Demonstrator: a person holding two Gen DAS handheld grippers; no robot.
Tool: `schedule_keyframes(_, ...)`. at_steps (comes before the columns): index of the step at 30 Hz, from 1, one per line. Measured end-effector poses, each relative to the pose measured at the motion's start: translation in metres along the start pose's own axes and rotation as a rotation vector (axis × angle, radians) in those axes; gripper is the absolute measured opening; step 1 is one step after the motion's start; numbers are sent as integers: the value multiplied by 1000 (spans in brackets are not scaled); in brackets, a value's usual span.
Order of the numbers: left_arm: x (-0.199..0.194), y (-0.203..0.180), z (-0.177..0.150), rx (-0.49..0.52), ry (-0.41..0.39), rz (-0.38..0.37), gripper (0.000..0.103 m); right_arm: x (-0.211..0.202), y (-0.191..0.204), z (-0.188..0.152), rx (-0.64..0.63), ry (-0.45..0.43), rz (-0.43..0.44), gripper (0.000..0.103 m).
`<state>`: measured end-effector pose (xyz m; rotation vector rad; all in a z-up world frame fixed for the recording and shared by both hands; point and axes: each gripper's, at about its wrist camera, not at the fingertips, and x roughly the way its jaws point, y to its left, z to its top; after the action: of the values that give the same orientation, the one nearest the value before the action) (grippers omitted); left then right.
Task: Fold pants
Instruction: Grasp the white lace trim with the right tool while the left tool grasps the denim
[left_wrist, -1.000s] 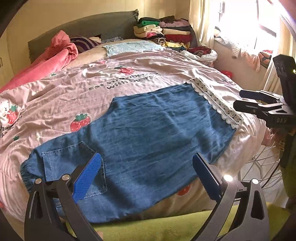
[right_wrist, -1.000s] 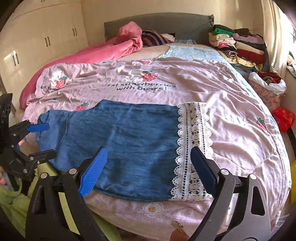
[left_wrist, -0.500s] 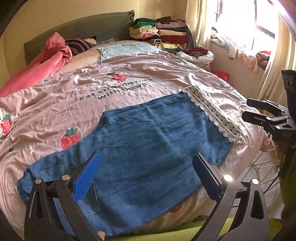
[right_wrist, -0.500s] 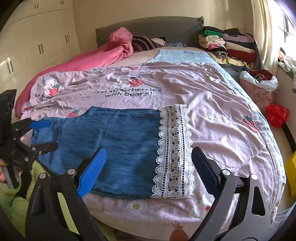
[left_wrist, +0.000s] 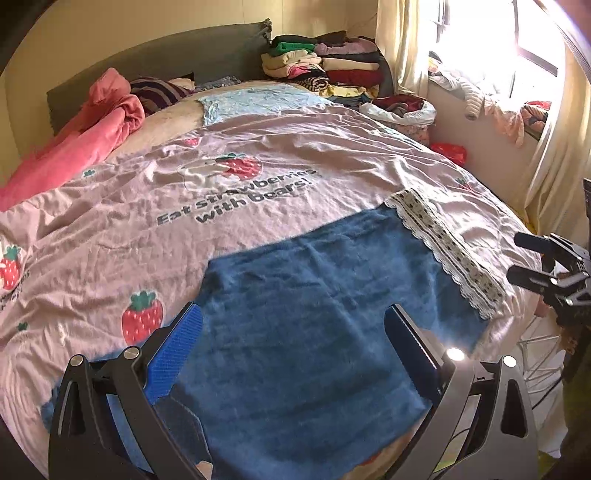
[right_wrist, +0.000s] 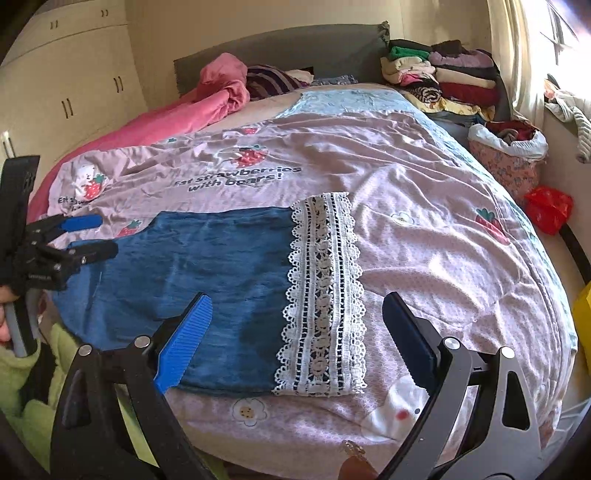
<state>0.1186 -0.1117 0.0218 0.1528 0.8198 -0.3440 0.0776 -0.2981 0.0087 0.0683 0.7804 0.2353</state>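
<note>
At the far left of the right wrist view stands a cream wardrobe (right_wrist: 66, 92), and in front of it a pink blanket (right_wrist: 177, 110) lies bunched along the left side of the bed. The left tongs (right_wrist: 96, 236) reach in from the left edge with their blue-padded fingers apart, just over the waist end of the denim pants (right_wrist: 207, 277), gripping nothing that can be seen. In the left wrist view the same left tongs (left_wrist: 291, 350) stand wide apart above the blue cloth.

The pants lie flat across the near part of the bed, on a pink duvet (right_wrist: 424, 221) printed with strawberries and the words "Eat strawberries with bears!". Their waist points left and the legs run to the right, ending in a broad white lace hem (right_wrist: 323, 295) near the bed's near edge.

The right tongs (right_wrist: 295, 332) hover above the lace hem and the denim beside it, fingers spread wide and empty; from the left wrist view the right tongs (left_wrist: 524, 258) show at the right edge, also apart.

Far right, a stack of folded clothes (right_wrist: 443, 77) rests by the grey headboard (right_wrist: 295, 48), a floral basket (right_wrist: 509, 162) of laundry sits beside the bed, and a red bag (right_wrist: 548, 214) lies nearer.
</note>
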Motion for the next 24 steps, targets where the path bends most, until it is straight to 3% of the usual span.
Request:
schedule_keyframes(9, 29, -5, 32, 41, -12, -21, 98, 9, -12, -4, 25, 30, -13, 87)
schedule_keyframes(13, 44, -17, 53, 132, -28, -14, 98, 13, -18, -7, 46, 48, -2, 87)
schedule_keyframes(21, 95, -51, 85, 247, 19, -152, 98, 25, -25, -22, 98, 102, 10, 87)
schedule_keyframes(24, 126, -62, 92, 256, 87, -199, 98, 31, -30, -30, 131, 132, 9, 87)
